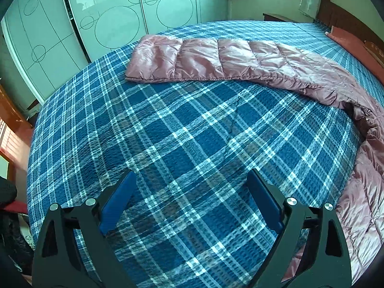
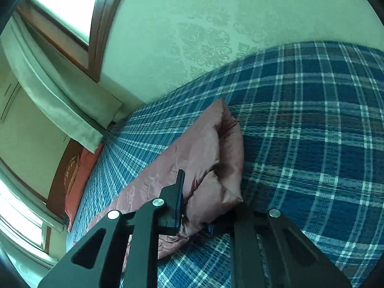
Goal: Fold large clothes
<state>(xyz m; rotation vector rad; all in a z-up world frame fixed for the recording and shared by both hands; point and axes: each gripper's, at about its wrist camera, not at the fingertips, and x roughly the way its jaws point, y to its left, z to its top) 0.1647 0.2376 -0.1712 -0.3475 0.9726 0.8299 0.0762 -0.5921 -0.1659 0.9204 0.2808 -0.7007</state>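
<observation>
A: Report the coat's position.

B: The coat, pink and quilted, lies on the bed, which carries a blue plaid cover. In the left wrist view one long quilted part lies flat across the far side of the bed; the rest curves round the right edge toward the camera.

A: State of the left gripper?

B: The left gripper hangs over bare plaid cover. Its fingers stand wide apart with nothing between them. It is well apart from the coat.

A: State of the right gripper?

B: The right gripper is at a bunched corner of the coat. One finger presses against the fabric; the other is hidden behind the puffed fold. The fingers are closed together on the coat.

A: Surroundings?

B: A wardrobe with circle patterns stands beyond the bed. A red pillow lies at the headboard, below a curtain.
</observation>
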